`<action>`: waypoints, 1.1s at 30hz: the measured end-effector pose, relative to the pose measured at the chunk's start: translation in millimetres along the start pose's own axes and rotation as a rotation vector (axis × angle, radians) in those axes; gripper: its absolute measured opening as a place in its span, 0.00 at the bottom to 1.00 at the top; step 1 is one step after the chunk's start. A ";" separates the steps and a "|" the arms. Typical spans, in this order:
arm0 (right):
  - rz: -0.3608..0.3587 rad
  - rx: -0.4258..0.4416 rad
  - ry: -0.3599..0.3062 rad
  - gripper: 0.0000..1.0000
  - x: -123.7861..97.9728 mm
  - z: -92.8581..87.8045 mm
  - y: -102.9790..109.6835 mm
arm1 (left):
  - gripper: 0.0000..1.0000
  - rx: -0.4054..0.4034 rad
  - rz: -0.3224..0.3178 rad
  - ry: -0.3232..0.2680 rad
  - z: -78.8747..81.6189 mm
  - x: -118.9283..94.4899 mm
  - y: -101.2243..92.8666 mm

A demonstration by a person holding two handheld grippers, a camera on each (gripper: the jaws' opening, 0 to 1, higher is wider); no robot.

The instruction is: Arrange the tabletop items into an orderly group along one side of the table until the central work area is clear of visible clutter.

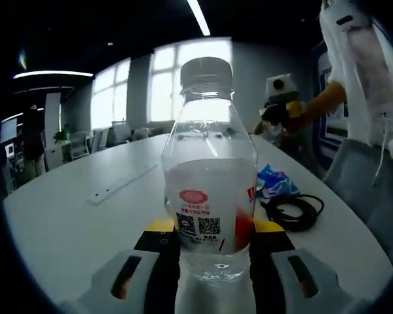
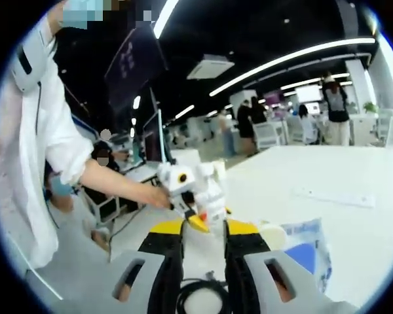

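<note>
Tabletop items lie scattered on a broad white table [image 1: 72,222]. In the left gripper view, the left gripper [image 1: 213,252] has its yellow-tipped jaws closed against the sides of a clear plastic water bottle [image 1: 209,176], which stands upright with a grey cap and a red-and-white label (a QR code is printed on it). Beyond it to the right, a coiled black cable [image 1: 291,210] lies on the white surface, touching a crumpled blue packet [image 1: 275,182]. A long pale strip [image 1: 121,184] lies flat toward the table's left side. At the far edge, the other gripper [image 1: 278,104] shows in a person's hand, the person wearing a white shirt [image 1: 360,72].

In the right gripper view, the right gripper [image 2: 203,245] has its jaws narrowly apart with nothing between them, hovering over the same black cable [image 2: 200,294]; the blue-and-clear packet [image 2: 308,252] sits just to the right. Ahead, the left gripper [image 2: 193,190] appears in the person's hand.

The room is a large open office with dim ceilings, long strip lights [image 2: 295,59], bright windows [image 1: 183,72], desks, chairs and monitors; several people stand in the background.
</note>
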State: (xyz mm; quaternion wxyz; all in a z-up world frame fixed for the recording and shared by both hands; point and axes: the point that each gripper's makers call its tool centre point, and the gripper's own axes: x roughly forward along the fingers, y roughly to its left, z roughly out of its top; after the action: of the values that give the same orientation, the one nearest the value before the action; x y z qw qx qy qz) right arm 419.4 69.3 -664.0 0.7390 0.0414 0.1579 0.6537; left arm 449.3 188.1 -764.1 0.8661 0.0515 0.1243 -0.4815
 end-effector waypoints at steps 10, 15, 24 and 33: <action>-0.003 0.013 0.019 0.15 -0.6 -7.9 -1.0 | 0.37 0.007 -0.003 0.008 -8.5 4.7 -2.2; -0.010 0.022 0.018 0.15 -1.6 -9.5 -2.1 | 0.37 -0.004 -0.002 0.005 -12.2 7.0 -1.3; -0.019 0.036 0.021 0.14 -1.5 -12.7 -3.0 | 0.37 -0.016 0.016 -0.018 -12.7 7.0 2.5; -0.023 0.044 0.032 0.14 -0.9 -16.9 -0.7 | 0.38 -0.004 0.008 -0.005 -15.1 4.7 0.5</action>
State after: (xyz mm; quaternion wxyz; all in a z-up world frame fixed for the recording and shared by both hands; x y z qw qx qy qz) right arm 415.1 65.9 -680.0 0.7429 0.0452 0.1843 0.6420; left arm 449.6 187.7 -780.0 0.8685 0.0492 0.1229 -0.4777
